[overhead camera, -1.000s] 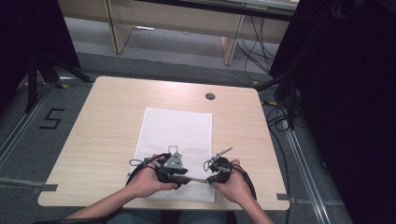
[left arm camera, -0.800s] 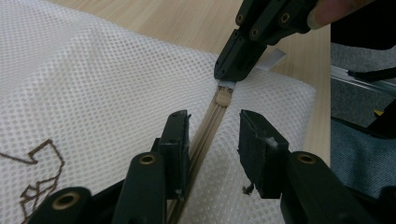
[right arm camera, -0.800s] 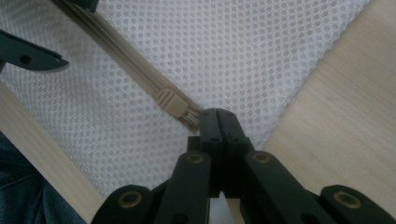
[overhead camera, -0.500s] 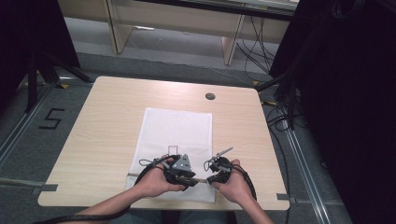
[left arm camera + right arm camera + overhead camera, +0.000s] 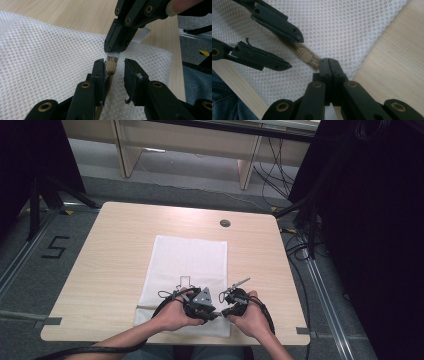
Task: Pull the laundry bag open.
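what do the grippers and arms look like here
Both the left gripper and right gripper are black, with two flat jaws joined by brass-coloured rivets. A grey three-cornered plate tops the left one. Black cables trail from each. The forearms are bare, no sleeves in view.

A: We log the bag (image 5: 50,50) as white open-mesh cloth, matt; zipper pull (image 5: 304,55) tan plastic.
B: We agree. Counter (image 5: 115,250) pale wood-grain, smooth; fingers (image 5: 98,75) matt black plastic.

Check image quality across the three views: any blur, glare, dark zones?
High view: even light on the table, black unlit areas at both sides, white mesh bag nearly washed out. Left gripper view: left tongs soft up close, mesh sharp. Right gripper view: right tongs slightly blurred, zipper pull crisp.
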{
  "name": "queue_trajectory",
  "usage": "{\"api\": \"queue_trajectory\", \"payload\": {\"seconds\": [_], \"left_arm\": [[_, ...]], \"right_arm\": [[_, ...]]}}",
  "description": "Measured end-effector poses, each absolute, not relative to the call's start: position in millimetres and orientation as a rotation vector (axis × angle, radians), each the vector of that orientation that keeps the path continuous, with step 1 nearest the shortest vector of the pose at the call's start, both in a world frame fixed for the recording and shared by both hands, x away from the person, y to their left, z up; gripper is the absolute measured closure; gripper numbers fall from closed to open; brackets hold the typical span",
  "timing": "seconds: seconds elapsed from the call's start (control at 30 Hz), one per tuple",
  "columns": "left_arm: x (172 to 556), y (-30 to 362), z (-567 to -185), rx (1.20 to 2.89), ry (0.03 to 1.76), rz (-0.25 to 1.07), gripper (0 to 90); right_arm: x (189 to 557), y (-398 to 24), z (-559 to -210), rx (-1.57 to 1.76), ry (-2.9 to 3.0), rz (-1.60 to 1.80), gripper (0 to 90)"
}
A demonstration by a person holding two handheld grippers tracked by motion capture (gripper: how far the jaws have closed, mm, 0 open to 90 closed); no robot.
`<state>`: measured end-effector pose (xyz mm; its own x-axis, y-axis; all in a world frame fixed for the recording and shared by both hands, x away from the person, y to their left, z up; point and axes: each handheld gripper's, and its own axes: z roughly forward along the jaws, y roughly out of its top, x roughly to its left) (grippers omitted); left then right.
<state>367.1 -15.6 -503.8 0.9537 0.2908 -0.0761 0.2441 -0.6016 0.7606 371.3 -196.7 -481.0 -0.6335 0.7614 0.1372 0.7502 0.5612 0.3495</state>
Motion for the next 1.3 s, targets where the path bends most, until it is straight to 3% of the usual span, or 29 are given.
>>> {"api": "queue_trajectory", "payload": {"seconds": [0.33,0.6,1.3], "left_arm": [[366.7,-24.6,-508.2,2.268,0.362,0.084,71.9],[365.3,-25.7,-508.1,2.305,0.329,0.133,80.5],[360.2,-21.0,-498.1,2.339,0.304,0.163,81.2]], "right_arm": [[370.1,-195.5,-480.2,1.35,2.742,0.58,90.0],[371.8,-197.7,-481.2,1.335,2.749,0.614,90.0],[371.3,-194.7,-480.2,1.347,2.753,0.575,90.0]]}}
